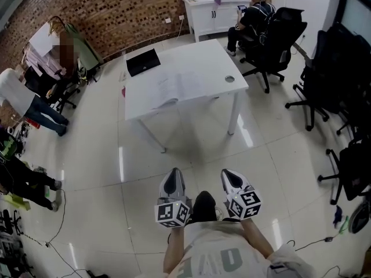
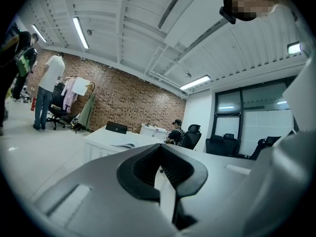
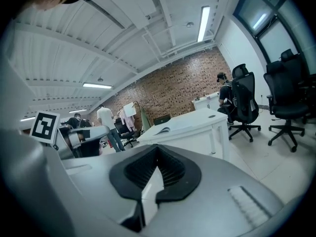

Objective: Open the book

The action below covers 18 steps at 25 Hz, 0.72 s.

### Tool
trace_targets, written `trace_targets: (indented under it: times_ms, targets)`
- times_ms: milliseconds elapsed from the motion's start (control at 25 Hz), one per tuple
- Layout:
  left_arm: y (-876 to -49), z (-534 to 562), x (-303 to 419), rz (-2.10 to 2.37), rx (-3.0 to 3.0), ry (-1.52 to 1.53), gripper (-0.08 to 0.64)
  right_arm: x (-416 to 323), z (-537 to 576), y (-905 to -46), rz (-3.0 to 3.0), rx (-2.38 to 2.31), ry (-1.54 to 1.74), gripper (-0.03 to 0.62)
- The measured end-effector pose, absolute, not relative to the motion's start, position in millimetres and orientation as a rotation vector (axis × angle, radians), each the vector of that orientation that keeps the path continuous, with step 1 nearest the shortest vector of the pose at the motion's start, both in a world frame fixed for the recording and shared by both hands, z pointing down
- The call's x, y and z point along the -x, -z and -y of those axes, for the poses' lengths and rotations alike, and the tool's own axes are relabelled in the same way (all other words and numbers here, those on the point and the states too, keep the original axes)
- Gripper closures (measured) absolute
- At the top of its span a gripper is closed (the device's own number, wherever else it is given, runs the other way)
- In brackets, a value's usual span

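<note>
A white book [image 1: 173, 88] lies spread open on the white table [image 1: 200, 57], well ahead of me. It also shows as a pale book [image 2: 124, 145] at the table edge in the left gripper view and as a book [image 3: 163, 129] in the right gripper view. My left gripper [image 1: 173, 180] and right gripper [image 1: 230, 177] hang side by side over the floor, close to my body and far short of the table. Both are shut with nothing between their jaws.
A black laptop [image 1: 143, 61] sits at the table's far left corner. Black office chairs [image 1: 324, 77] line the right side. A seated person [image 1: 253, 16] is behind the table by a white cabinet [image 1: 211, 7]. Other people [image 1: 29, 103] stand at the left. Cables [image 1: 58, 225] trail on the tiled floor.
</note>
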<state>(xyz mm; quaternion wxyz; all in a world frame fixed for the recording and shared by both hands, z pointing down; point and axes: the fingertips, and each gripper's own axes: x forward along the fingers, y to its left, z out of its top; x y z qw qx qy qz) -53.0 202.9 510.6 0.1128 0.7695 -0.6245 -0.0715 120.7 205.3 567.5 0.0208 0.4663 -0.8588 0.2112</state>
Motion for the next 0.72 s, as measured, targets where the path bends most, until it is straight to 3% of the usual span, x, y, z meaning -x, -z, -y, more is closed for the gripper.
trace_targets:
  times_ms: [320,720]
  targets:
    - [-529.7,-128.3,62.5,1.828,-2.243,0.233,0.543,-98.1,-132.8,-580.3,2.664,-1.346,-0.624,0.588]
    - [-517.5,66.3,109.8,1.785,-2.339,0.284,0.543,-41.7,61.2,-566.3,2.649,-1.395,-0.563,0.588]
